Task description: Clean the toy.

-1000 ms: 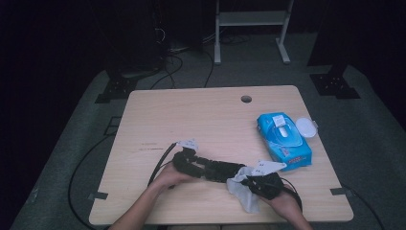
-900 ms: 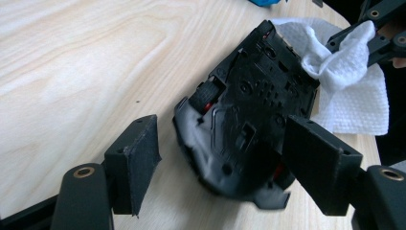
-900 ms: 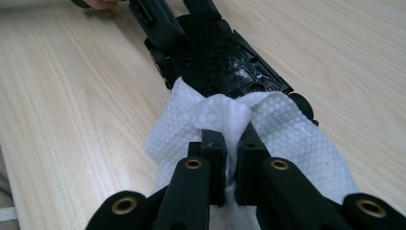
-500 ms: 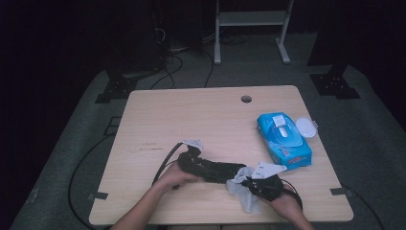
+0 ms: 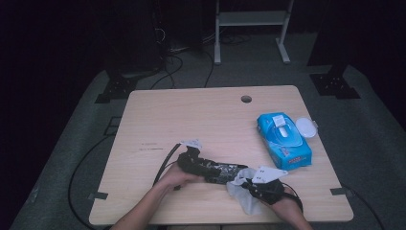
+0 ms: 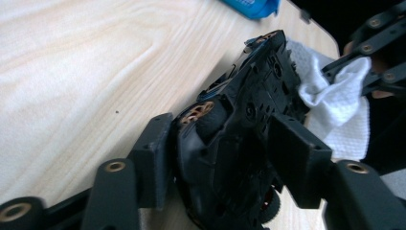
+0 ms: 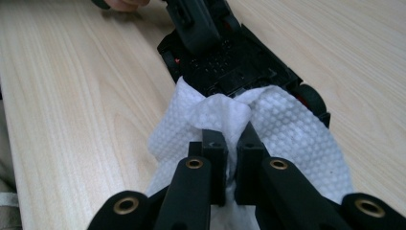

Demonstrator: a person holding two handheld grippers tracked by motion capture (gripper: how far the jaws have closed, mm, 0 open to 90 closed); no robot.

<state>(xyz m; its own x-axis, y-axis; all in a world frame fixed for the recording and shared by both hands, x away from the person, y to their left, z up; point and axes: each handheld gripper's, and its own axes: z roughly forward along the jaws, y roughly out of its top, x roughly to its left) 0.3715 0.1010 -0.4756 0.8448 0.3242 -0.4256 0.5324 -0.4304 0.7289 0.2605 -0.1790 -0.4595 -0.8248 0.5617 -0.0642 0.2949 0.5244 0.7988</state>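
The left tool point(image 5: 191, 160) is clamped across a black toy car point(image 5: 218, 170), one jaw on each side of its body. In the left gripper view the car point(image 6: 239, 124) is turned so that its underside faces the camera, with a bronze-hubbed wheel point(image 6: 198, 112) beside the near jaw. The car is at the front of the bench point(image 5: 201, 120), just right of the person's left hand point(image 5: 174, 176); whether it rests on the wood or is lifted a little I cannot tell from above.

The right tool point(image 5: 261, 184) is pinched tight on a white wipe point(image 5: 244, 196). In the right gripper view its jaws stand nearly together with a bunched fold of the wipe point(image 7: 230, 115) between them, and the cloth is pressed against the near end of the car point(image 7: 230, 57). The rest of the wipe spreads back under the tool onto the bench point(image 7: 72, 96). The left tool point(image 7: 194, 21) shows at the top of that view, gripping the car's far part. The right tool point(image 6: 373, 57) also shows at the right edge of the left gripper view, with the wipe point(image 6: 335, 105) touching the car's end.

A blue pack of wipes point(image 5: 283, 141) lies flat near the right edge of the bench, well apart from the car, with a small white lid-like piece point(image 5: 306, 128) just beside it. A round hole point(image 5: 246, 99) sits near the far edge.
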